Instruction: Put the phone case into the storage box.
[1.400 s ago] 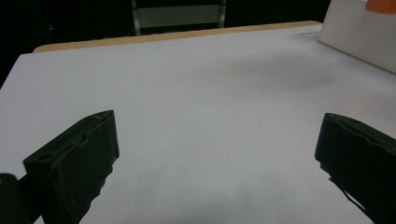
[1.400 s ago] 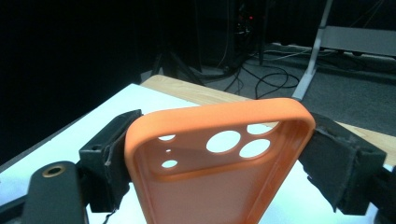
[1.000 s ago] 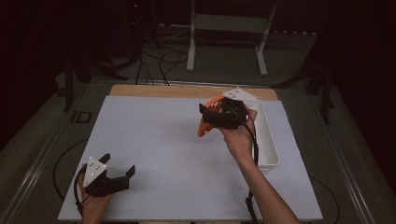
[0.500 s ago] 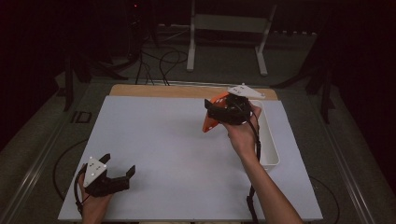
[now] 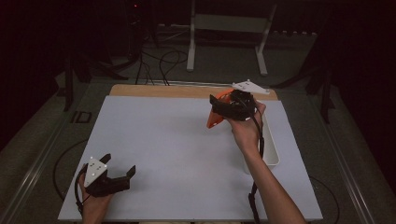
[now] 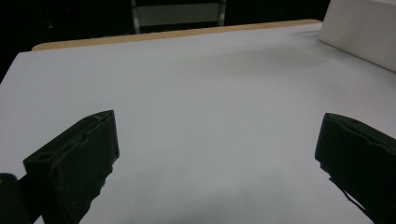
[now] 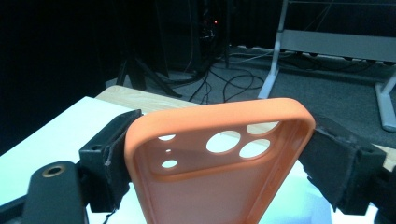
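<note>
Clamping one orange phone case [image 7: 219, 163], the right hand-held gripper [image 5: 224, 109] hovers; the left hand-held gripper [image 5: 119, 165] gapes empty.

Dim, dark surroundings; brightly lit white table [image 5: 163, 140]; slightly soft focus.

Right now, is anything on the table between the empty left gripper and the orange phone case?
Nothing visible. The right gripper holds the orange phone case above the far right of the white table, beside the white tray. The left gripper rests open at the near left, with bare white tabletop between them.
</note>
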Motion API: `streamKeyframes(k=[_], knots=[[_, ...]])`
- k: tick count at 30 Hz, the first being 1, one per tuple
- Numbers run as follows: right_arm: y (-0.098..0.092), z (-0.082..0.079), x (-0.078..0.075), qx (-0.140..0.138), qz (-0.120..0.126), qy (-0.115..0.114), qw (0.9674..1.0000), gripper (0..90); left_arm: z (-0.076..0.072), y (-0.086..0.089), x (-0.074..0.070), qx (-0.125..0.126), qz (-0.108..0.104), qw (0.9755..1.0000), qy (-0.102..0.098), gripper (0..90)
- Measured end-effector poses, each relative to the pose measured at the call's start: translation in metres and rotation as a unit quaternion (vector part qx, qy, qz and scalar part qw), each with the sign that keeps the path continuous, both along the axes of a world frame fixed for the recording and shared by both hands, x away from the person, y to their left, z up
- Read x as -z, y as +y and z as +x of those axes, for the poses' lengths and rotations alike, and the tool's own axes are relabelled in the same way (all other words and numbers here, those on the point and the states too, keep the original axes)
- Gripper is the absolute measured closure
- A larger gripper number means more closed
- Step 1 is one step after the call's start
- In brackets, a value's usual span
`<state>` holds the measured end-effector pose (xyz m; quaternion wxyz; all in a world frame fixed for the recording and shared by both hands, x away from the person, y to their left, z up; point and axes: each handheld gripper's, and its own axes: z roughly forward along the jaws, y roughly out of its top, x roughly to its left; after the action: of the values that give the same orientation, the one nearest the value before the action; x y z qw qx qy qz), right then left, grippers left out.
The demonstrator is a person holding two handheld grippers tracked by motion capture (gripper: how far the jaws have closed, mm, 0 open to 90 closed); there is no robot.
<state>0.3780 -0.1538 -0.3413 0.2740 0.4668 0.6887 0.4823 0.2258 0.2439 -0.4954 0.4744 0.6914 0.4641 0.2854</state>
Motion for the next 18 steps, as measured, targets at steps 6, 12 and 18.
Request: streamKeyframes(k=[6,12,18], knots=[[-0.0013,0.0033,-0.0014,0.005,-0.001,-0.001,1.0000,17.3,0.0001,-0.0004,0.0002,0.001,0.001,1.0000,0.001,0.5],[-0.0042,0.0063,-0.0014,0.009,-0.002,-0.003,0.9999,17.4,0.0001,-0.0005,0.0003,0.002,0.002,1.0000,0.001,0.5],[-0.0091,0.0092,-0.0010,0.016,-0.001,-0.003,0.9999,17.4,-0.0001,-0.0009,0.0002,0.003,0.003,1.0000,0.000,0.5]])
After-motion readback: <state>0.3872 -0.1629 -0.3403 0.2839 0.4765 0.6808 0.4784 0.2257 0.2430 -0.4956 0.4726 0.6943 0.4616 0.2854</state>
